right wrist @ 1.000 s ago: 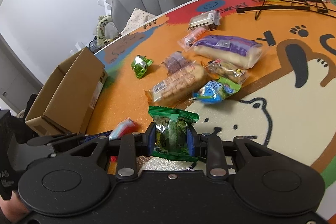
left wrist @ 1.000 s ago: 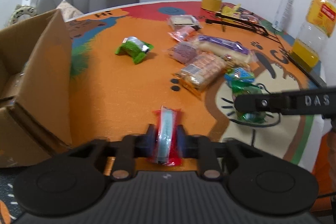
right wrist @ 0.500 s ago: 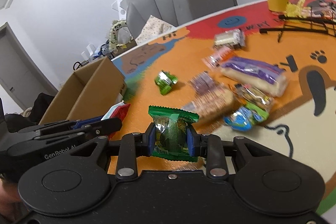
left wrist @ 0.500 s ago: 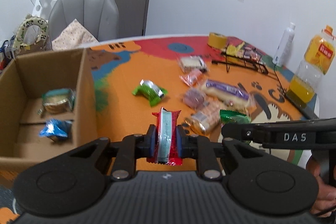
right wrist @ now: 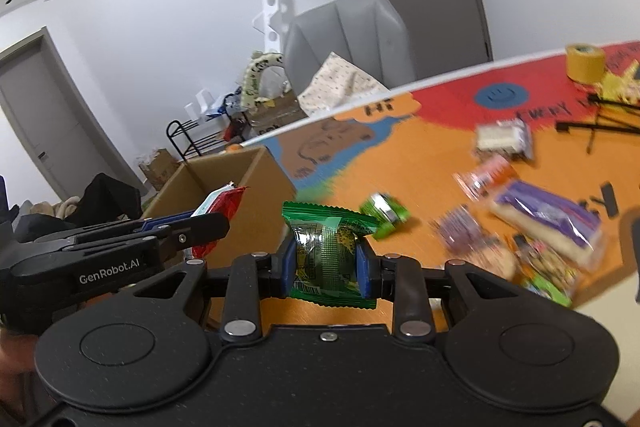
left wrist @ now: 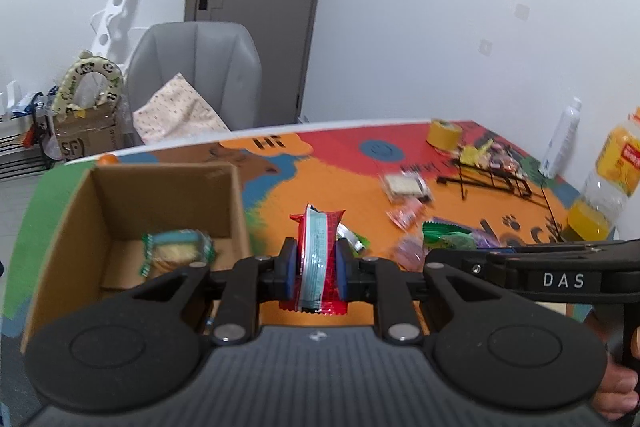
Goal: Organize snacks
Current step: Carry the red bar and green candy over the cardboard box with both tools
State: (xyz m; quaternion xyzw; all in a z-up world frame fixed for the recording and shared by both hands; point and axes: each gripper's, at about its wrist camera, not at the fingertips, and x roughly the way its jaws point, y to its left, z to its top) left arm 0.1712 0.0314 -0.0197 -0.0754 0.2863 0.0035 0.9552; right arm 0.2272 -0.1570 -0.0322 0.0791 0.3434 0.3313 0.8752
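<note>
Both hand-held grippers loaded w/ a snack each, up over the table near the cardboard box.

Left hand-held gripper (left wrist: pixel 313 267) clamped on a red-and-pale-blue wrapped bar (left wrist: pixel 318 259), held upright on edge btwn the pads, just right of the cardboard box (left wrist: pixel 160 195). Right hand-held gripper (right wrist: pixel 325 267) clamped on a green snack packet (right wrist: pixel 326 251), held upright, above the orange part of the table (right wrist: pixel 420 167). Box sits at the table's left edge, open top; inside it a green-edged wrapped cake (left wrist: pixel 176 251) lies on the bottom. Rest of the snacks are loose on the table to the right: small green packet (right wrist: pixel 386 213), purple long pack (right wrist: pixel 548 219), clear-wrapped cracker pack (right wrist: pixel 502 139), others blurred. Yellow tape roll (right wrist: pixel 586 61) & juice bottle (left wrist: pixel 608 179) toward the far side.
</note>
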